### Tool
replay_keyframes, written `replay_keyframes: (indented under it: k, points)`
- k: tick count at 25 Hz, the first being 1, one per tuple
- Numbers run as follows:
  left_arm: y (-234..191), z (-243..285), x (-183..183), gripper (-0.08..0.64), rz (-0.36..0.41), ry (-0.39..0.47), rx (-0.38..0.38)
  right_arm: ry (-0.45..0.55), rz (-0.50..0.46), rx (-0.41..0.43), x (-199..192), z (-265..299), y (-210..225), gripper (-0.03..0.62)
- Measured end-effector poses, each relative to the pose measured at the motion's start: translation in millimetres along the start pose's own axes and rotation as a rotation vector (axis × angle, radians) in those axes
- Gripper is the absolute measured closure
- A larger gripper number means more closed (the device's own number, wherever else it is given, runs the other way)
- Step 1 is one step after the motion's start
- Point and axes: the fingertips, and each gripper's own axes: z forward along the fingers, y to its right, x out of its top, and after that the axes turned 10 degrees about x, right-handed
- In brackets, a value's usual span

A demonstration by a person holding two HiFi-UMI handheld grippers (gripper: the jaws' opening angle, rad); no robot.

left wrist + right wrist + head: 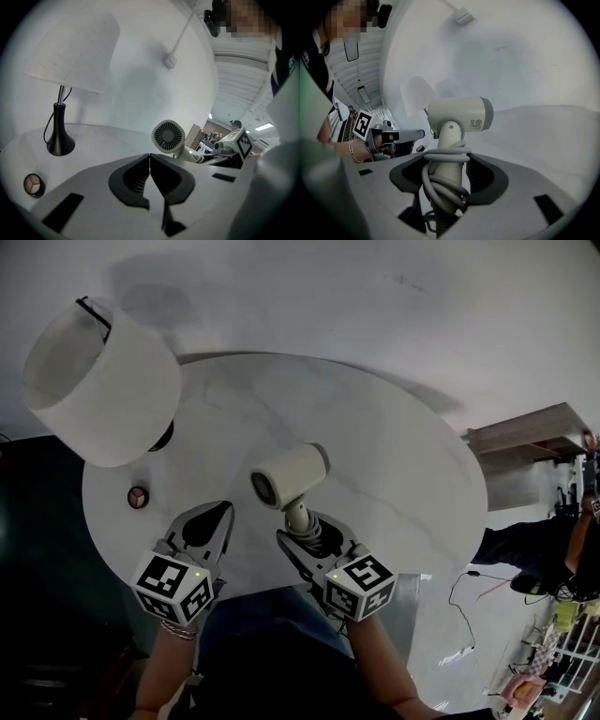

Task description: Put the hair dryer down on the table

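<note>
A cream hair dryer [291, 474] hangs over the near part of the round white table [403, 456], its grey cord wound round the handle. My right gripper [305, 526] is shut on that handle, with the barrel above the jaws and its open end toward the left. In the right gripper view the hair dryer [459, 115] stands upright between the pads of my right gripper [447, 176]. My left gripper [214, 521] sits beside it to the left, shut and empty. The left gripper view shows my left gripper [149, 161] with jaws meeting, and the hair dryer's [168, 136] rear grille beyond.
A table lamp with a white shade [103, 381] and a black base [58, 140] stands at the table's left. A small round object [138, 496] lies near the lamp. A wooden shelf [530, 432] and a person [525, 549] are off to the right.
</note>
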Motion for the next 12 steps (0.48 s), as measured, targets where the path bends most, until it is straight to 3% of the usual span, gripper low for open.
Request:
replay_keyframes:
  k: [12]
  points:
    - [-7.4, 25.6, -12.4, 0.543, -0.029, -0.037, 0.002, -0.091, -0.023, -0.076, -29.4, 17.6, 14.3, 0.333]
